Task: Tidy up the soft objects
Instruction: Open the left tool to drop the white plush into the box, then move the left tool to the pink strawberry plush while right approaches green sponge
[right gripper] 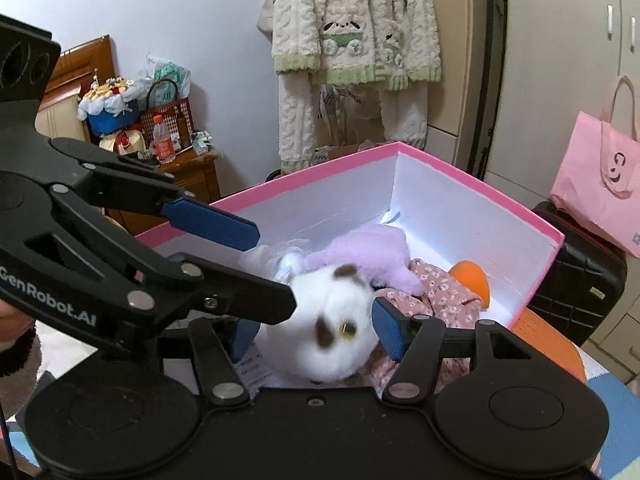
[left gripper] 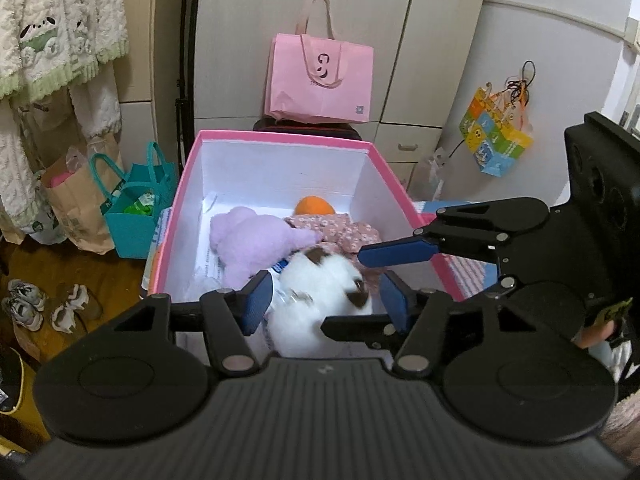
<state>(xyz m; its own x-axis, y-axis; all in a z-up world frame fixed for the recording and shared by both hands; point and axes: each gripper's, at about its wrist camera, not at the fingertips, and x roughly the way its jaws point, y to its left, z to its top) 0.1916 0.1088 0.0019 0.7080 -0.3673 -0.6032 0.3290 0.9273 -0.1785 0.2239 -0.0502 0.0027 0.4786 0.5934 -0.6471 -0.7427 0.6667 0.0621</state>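
A white plush toy (left gripper: 320, 304) with brown patches sits blurred at the near end of the pink box (left gripper: 280, 136), between the blue pads of both our claws. Our left gripper (left gripper: 326, 300) flanks it with fingers apart, and our right gripper (right gripper: 312, 332) does the same from the other side; whether any pad actually presses the fur we cannot tell. Deeper in the pink box lie a lilac plush (left gripper: 252, 240), a floral-print cloth doll (left gripper: 340, 232) and, against the far wall, an orange ball-like shape (left gripper: 314, 205). Beyond the pink box, a pink tote bag (left gripper: 320, 76) rests on a dark suitcase (right gripper: 576, 280). To the left of the pink box, a teal bag (left gripper: 136, 208) stands on the wooden floor near a brown paper bag (left gripper: 76, 204) and fluffy pyjamas (right gripper: 352, 40) hang above.
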